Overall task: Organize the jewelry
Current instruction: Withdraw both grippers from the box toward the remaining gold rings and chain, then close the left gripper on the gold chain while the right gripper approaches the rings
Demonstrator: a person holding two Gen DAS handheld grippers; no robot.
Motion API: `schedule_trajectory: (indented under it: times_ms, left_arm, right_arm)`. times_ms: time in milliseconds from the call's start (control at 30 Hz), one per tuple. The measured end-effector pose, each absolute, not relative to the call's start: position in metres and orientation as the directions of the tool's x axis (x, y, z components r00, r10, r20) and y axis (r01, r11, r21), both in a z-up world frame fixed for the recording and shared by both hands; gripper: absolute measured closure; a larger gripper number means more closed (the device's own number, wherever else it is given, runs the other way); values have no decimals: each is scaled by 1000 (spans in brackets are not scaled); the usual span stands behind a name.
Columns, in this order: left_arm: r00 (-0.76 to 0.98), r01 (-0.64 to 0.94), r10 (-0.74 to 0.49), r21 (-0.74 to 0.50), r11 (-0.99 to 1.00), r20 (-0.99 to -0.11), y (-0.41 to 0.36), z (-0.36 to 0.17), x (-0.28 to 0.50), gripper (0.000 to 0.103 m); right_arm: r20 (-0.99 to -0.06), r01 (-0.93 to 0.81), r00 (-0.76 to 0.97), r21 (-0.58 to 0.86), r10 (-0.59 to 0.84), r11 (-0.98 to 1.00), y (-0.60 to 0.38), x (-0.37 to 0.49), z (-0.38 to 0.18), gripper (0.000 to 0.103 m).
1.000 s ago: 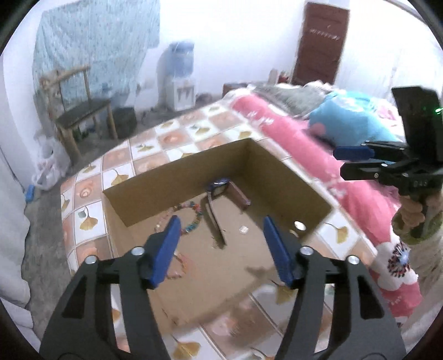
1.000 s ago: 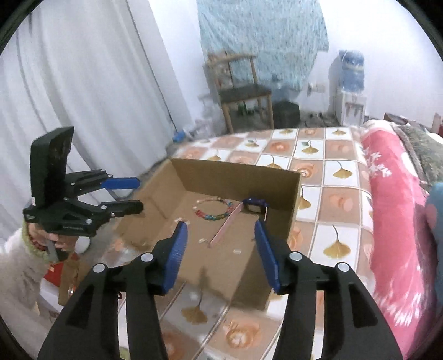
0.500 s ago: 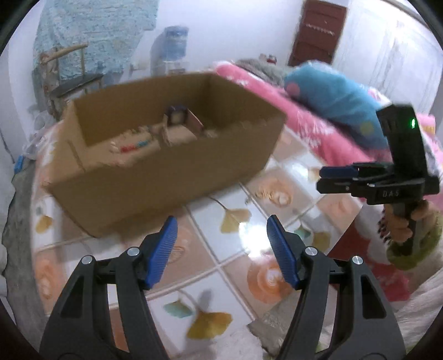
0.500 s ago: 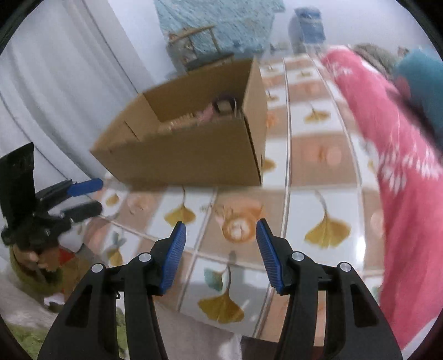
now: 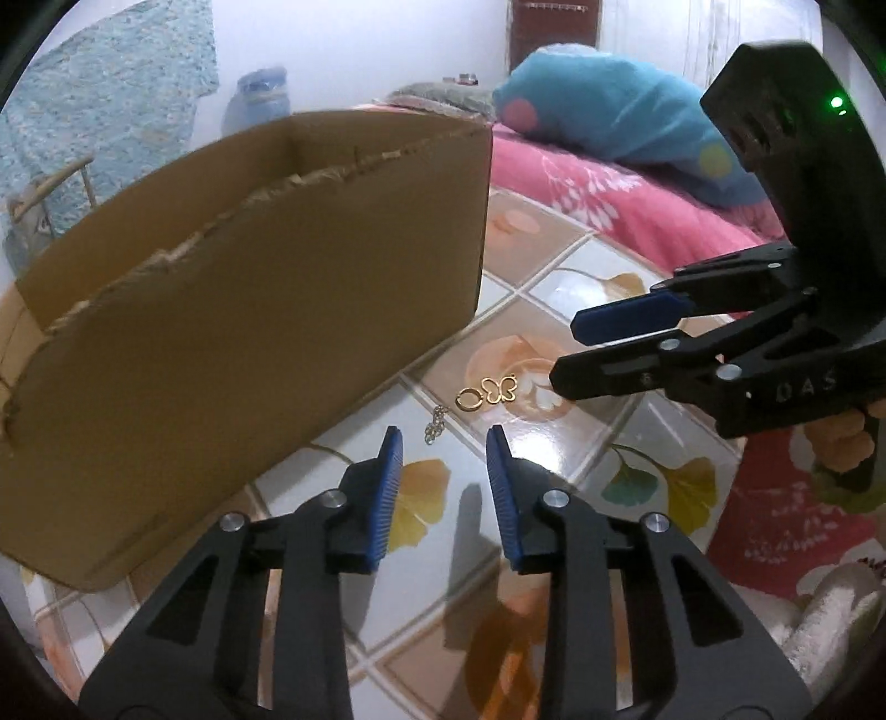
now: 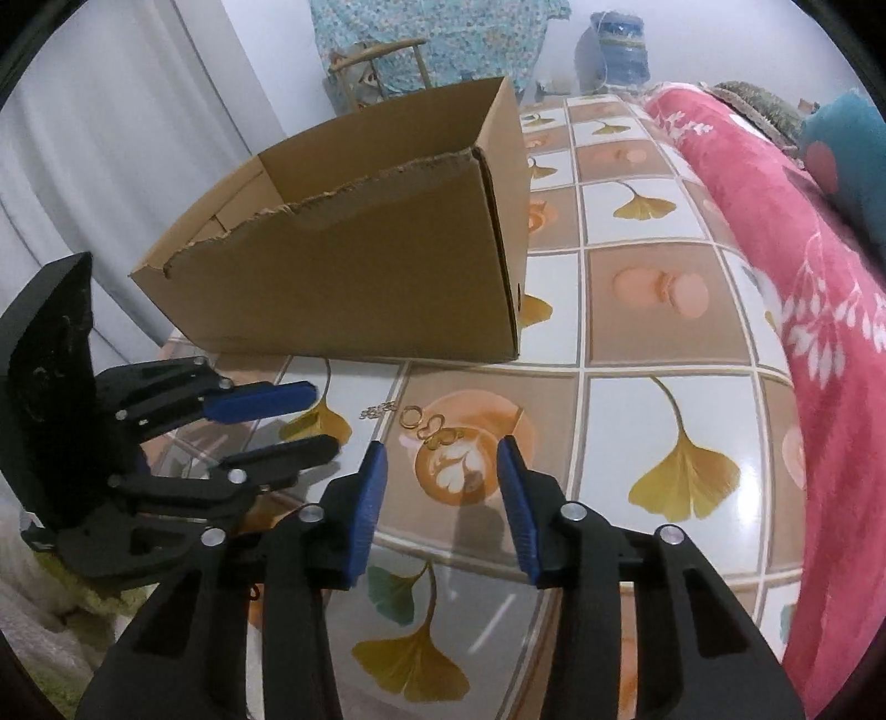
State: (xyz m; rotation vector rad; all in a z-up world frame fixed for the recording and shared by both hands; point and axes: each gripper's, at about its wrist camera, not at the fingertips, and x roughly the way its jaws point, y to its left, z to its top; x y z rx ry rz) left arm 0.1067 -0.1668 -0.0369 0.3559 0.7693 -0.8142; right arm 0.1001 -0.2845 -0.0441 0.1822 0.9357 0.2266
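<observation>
A gold ring [image 5: 468,400], a gold butterfly pendant [image 5: 499,390] and a thin chain [image 5: 437,423] lie together on the tiled cloth beside the cardboard box [image 5: 249,310]. My left gripper [image 5: 443,443] hovers just short of them, its jaws closing with nothing between them. From the right side my right gripper [image 5: 570,354] points at the same spot. In the right wrist view the ring [image 6: 410,415], pendant [image 6: 437,432] and chain [image 6: 377,410] sit just beyond my right gripper [image 6: 443,454], whose jaws are closing on nothing; the left gripper [image 6: 324,418] is at the left. The box's inside is hidden.
The ginkgo-patterned cloth [image 6: 664,332] covers the table. A pink floral blanket [image 6: 775,249] and a blue pillow [image 5: 609,122] lie along the right. Behind the box stand a wooden chair [image 6: 376,61] and a water bottle [image 6: 614,44]; a white curtain [image 6: 111,138] hangs at the left.
Both grippers have dropped from above the box to low over the table in front of it. Their jaws have narrowed. The box's contents have gone out of sight and the gold pieces have appeared.
</observation>
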Motion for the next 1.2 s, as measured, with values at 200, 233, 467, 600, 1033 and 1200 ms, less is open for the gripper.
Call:
schedule_trajectory:
  times_ms: [200,233,467,600,1033,1200]
  left_arm:
    - [434,763,-515,-2,646,-739,-169,-41,116,81]
    - [435,764,-514,0,645,-739,-169,-41,116,81]
    - [421,771,-504,5,636,-754,-175,-47,120,82]
    - [423,770,-503,5,638,-754,-180,-48,121,82]
    - [432,769,-498,18,639,-752,-182,-50,120,89]
    - [435,775,-498,31,631,-750,-183,-50,118,101]
  right_arm:
    - [-784,-126,560,239,268,963,-282,104,-52,74]
    - [-785,-131,558,236,268,963,-282,105,-53,75]
    - [-793,-187,550,191,264,964,-272,112,-54,75]
    - [-802,-223,544,148,249,964,-267,117,-54,75]
    - [-825,-343,524,23,211,939,-248,117,-56,76]
    - [-830,-357,513,26,219,934,-242,113,-56,91]
